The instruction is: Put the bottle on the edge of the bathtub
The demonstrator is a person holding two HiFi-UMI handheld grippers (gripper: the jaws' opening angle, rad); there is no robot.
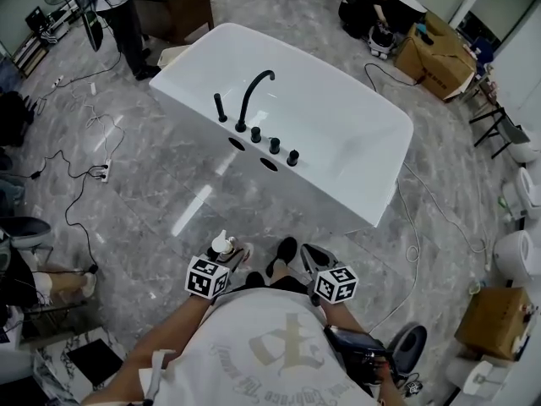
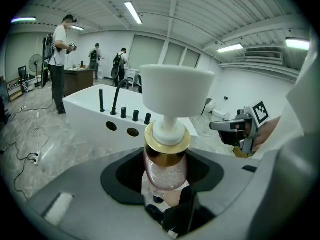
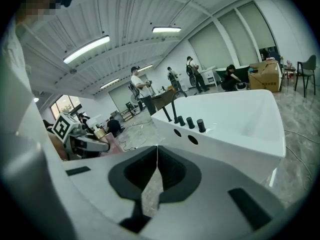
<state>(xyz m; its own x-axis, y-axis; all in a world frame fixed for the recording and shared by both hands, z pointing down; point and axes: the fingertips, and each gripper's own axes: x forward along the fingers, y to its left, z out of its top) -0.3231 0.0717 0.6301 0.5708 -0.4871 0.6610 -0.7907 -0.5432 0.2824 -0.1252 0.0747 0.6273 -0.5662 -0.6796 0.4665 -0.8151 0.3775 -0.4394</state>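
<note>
In the head view the white bathtub (image 1: 338, 134) stands ahead of me, with a black curved faucet (image 1: 254, 96) and black knobs (image 1: 275, 145) on its near rim. My left gripper (image 1: 230, 254) is low in the frame, short of the tub, shut on a clear bottle (image 1: 225, 247) with a white pump top. In the left gripper view the bottle (image 2: 165, 166) stands upright between the jaws, with a gold collar under the white pump head (image 2: 176, 93). My right gripper (image 1: 314, 257) is beside it, shut and empty; its jaw tips meet (image 3: 156, 151) in front of the tub (image 3: 235, 119).
Cables and a power strip (image 1: 103, 172) lie on the grey marble floor left of the tub. A person (image 1: 118, 15) stands at the far left by a desk. Cardboard boxes (image 1: 435, 57) sit at the back right, toilets (image 1: 517, 256) along the right. My shoes (image 1: 284, 255) are between the grippers.
</note>
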